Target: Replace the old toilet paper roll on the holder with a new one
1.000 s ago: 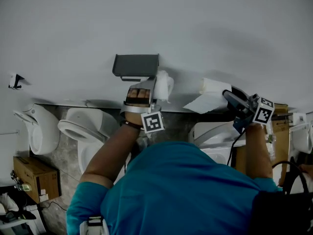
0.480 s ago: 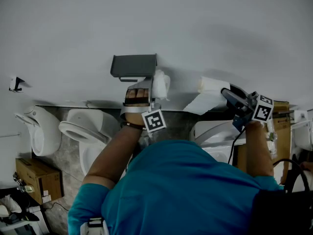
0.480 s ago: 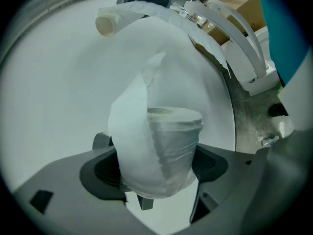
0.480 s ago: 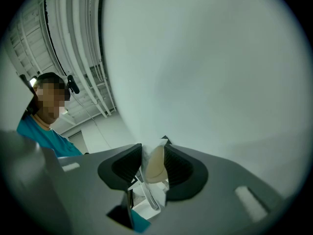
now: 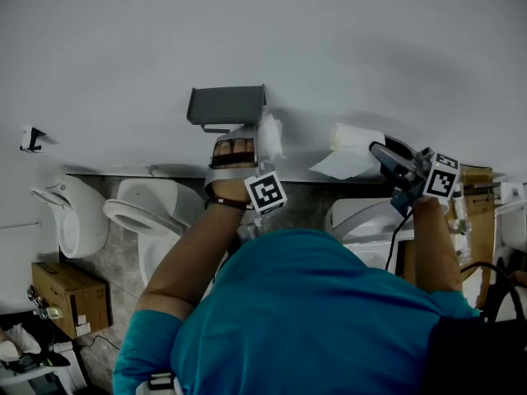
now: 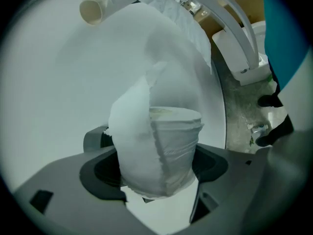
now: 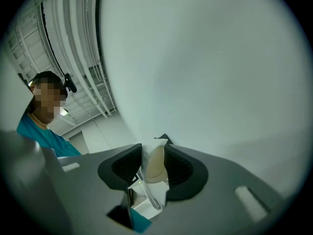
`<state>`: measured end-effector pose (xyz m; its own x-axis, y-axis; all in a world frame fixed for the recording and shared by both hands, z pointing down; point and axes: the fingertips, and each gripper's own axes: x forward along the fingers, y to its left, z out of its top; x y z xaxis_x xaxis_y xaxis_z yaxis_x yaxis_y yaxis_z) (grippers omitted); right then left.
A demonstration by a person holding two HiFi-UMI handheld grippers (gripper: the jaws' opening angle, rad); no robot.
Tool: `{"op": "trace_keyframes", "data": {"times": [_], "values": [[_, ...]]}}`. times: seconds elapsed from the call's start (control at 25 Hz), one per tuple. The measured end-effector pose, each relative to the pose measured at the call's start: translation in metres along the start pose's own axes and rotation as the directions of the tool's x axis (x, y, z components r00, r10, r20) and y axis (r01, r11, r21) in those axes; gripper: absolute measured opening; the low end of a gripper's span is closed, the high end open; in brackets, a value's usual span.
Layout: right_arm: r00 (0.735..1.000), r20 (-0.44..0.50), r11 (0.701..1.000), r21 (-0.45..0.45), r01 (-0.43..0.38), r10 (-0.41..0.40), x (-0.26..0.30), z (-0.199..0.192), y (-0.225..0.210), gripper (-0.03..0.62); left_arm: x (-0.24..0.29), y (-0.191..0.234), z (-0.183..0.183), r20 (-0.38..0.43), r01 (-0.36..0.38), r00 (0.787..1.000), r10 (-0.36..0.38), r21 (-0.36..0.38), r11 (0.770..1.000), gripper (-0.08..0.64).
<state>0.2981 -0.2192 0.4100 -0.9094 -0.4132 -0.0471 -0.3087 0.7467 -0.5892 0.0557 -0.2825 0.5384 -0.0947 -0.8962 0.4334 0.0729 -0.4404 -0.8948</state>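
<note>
A grey toilet paper holder (image 5: 226, 105) is fixed to the white wall. Just right of and below it, my left gripper (image 5: 262, 142) is shut on a white toilet paper roll (image 5: 270, 133). In the left gripper view both pads squeeze that roll (image 6: 164, 151) across its sides, and a torn flap stands up from it. Further right, my right gripper (image 5: 385, 156) is shut on a nearly bare cardboard tube (image 7: 155, 163). Its loose white sheet (image 5: 346, 156) hangs toward the wall. The left gripper view shows that tube (image 6: 95, 9) at the top left.
Below the wall stand a urinal (image 5: 74, 216) and a toilet with its seat up (image 5: 136, 214). Another white toilet (image 5: 362, 219) is under my right arm. Cardboard boxes sit at the lower left (image 5: 62, 299) and at the right (image 5: 476, 220).
My left gripper has tilted and edged up a little with its roll, staying beside the holder. The right gripper and its tube have kept still.
</note>
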Motion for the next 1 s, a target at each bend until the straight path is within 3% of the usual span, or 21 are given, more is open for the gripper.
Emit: {"op": "trace_keyframes", "data": {"times": [0.08, 0.24, 0.44, 0.52, 0.68, 1.0], "values": [[1.000, -0.001, 1.000, 0.000, -0.007, 0.007, 0.002, -0.001, 0.001, 0.144, -0.003, -0.004, 0.001, 0.028, 0.042, 0.999, -0.040, -0.067, 0.997, 0.420], [1.000, -0.003, 1.000, -0.006, -0.016, 0.016, -0.003, 0.004, -0.001, 0.144, -0.002, -0.001, -0.003, 0.016, 0.050, 0.999, -0.049, -0.111, 0.993, 0.420], [1.000, -0.005, 1.000, -0.010, -0.025, 0.024, -0.002, 0.002, -0.001, 0.146, 0.004, -0.003, -0.031, -0.078, 0.017, 0.997, -0.018, -0.020, 1.000, 0.420], [1.000, -0.006, 1.000, -0.010, -0.025, 0.025, -0.001, 0.004, 0.000, 0.146, 0.004, -0.003, -0.037, -0.075, 0.017, 0.997, -0.020, -0.037, 0.999, 0.420], [1.000, -0.005, 1.000, -0.009, -0.028, 0.028, -0.001, 0.006, 0.000, 0.144, 0.008, -0.001, -0.055, -0.120, -0.007, 0.993, 0.009, 0.021, 1.000, 0.420], [0.999, -0.008, 0.999, -0.012, -0.036, 0.036, 0.000, 0.006, 0.000, 0.144, 0.008, -0.002, -0.078, -0.132, -0.020, 0.991, 0.024, 0.028, 0.999, 0.420]]}}
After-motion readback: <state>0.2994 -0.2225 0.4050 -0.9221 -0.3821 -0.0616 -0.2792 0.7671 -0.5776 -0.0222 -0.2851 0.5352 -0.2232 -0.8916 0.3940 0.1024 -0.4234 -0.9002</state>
